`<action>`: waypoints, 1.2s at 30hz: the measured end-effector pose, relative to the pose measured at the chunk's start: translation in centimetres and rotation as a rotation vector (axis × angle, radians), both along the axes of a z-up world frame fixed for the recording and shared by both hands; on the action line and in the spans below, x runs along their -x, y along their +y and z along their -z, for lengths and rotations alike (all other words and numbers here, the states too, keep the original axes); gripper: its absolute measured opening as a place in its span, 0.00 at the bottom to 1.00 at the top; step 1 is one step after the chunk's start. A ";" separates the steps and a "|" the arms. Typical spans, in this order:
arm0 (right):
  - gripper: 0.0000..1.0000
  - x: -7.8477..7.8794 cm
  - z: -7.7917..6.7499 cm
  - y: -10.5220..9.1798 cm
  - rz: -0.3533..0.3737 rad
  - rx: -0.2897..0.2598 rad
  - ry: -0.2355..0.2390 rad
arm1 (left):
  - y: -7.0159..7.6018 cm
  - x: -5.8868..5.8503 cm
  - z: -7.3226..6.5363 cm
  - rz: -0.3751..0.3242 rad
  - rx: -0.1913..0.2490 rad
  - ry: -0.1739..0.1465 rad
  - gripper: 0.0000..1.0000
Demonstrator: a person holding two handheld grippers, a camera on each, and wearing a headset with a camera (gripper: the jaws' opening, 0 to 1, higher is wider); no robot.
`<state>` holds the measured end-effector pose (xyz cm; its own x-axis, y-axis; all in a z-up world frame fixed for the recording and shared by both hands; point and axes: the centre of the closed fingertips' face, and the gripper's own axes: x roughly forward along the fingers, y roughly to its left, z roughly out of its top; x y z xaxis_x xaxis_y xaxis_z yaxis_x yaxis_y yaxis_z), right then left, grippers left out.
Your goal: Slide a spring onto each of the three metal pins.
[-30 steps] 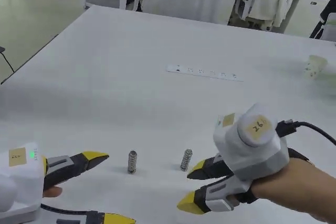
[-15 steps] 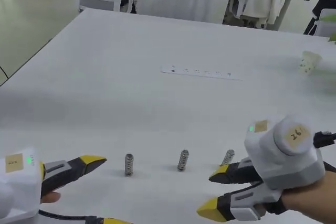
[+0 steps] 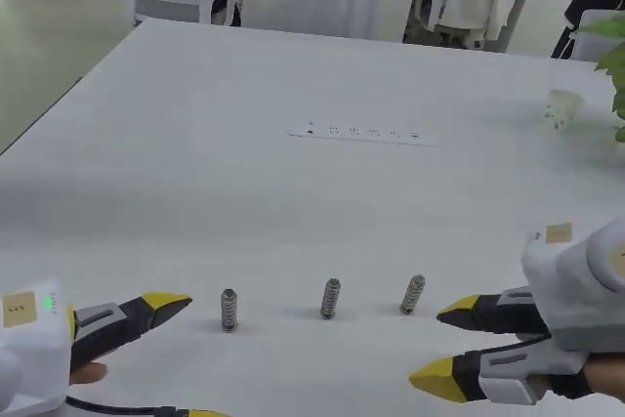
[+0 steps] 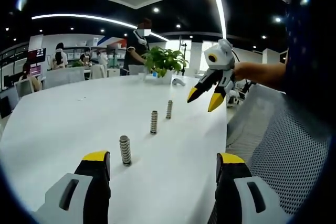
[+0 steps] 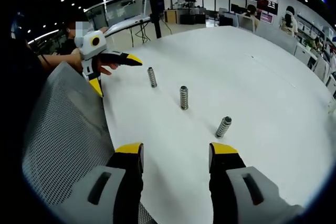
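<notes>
Three short metal springs stand upright in a row on the white table: a left spring (image 3: 229, 311), a middle spring (image 3: 331, 299) and a right spring (image 3: 413, 294), which leans slightly. My left gripper (image 3: 181, 358) is open just left of the row, nothing between its yellow-tipped jaws. My right gripper (image 3: 444, 342) is open just right of the row, also holding nothing. In the left gripper view the springs (image 4: 125, 150) run away from my own jaws toward the right gripper (image 4: 206, 97). In the right gripper view the nearest spring (image 5: 223, 127) lies ahead and the left gripper (image 5: 116, 75) beyond.
A flat white strip (image 3: 361, 132) lies mid-table. A crumpled paper cup (image 3: 562, 109) sits at the far right beside green plant leaves (image 3: 615, 56). Chairs (image 3: 312, 2) line the far table edge. A grey mesh chair (image 5: 63, 124) is close to the near edge.
My right gripper has drawn back to the right, away from the middle spring, uncovering the right spring. The left gripper has hardly moved. The head camera shifted.
</notes>
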<state>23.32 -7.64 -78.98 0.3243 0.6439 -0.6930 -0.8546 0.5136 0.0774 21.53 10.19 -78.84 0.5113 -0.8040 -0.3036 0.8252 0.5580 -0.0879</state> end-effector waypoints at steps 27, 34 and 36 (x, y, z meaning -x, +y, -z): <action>0.82 -1.1 0.0 -2.2 0.028 -0.236 -0.176 | 0.1 -0.4 0.0 -0.044 0.016 0.010 0.84; 0.88 -1.0 0.4 -2.3 0.018 -0.229 -0.180 | 0.2 -0.5 0.1 -0.057 0.026 0.013 0.85; 0.89 -1.1 0.3 -2.3 0.021 -0.231 -0.185 | 0.2 -0.6 0.1 -0.058 0.027 0.012 0.85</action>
<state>24.39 -9.91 -79.30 0.4464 0.7695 -0.4567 -0.8542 0.5185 0.0387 22.11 10.40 -78.98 0.5541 -0.7810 -0.2882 0.7901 0.6024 -0.1134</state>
